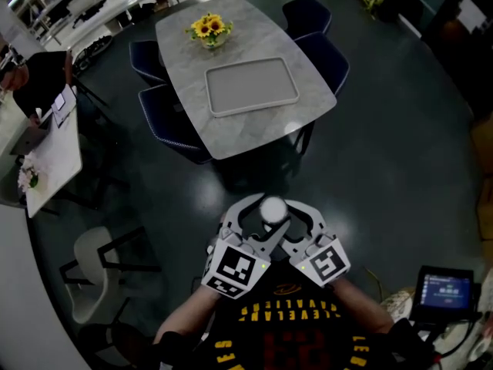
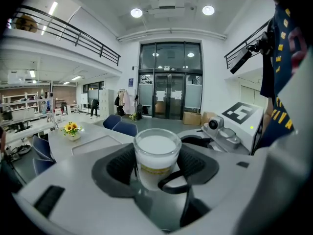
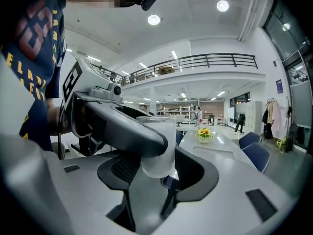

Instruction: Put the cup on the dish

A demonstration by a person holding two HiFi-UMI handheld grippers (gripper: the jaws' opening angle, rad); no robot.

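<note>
Left gripper [image 2: 157,164] jaws are closed on the glass cup [image 2: 156,148], held at the chest. Right gripper [image 3: 159,173] jaws bracket the cup too; contact is unclear. It looks rigid, smooth and breakable, so grip mid-wall, gently. The rectangular dish [image 1: 252,88] lies on the worktop [image 1: 185,60] at 12 o'clock, well apart.

Left gripper [image 1: 262,214], right gripper [image 1: 286,214]: pale grey moulded shells, black ribbed pads [image 2: 117,166], each carrying a white cube [image 1: 231,269] with black square markers. Dark navy jersey [image 1: 293,331], yellow lettering, red numerals.
</note>
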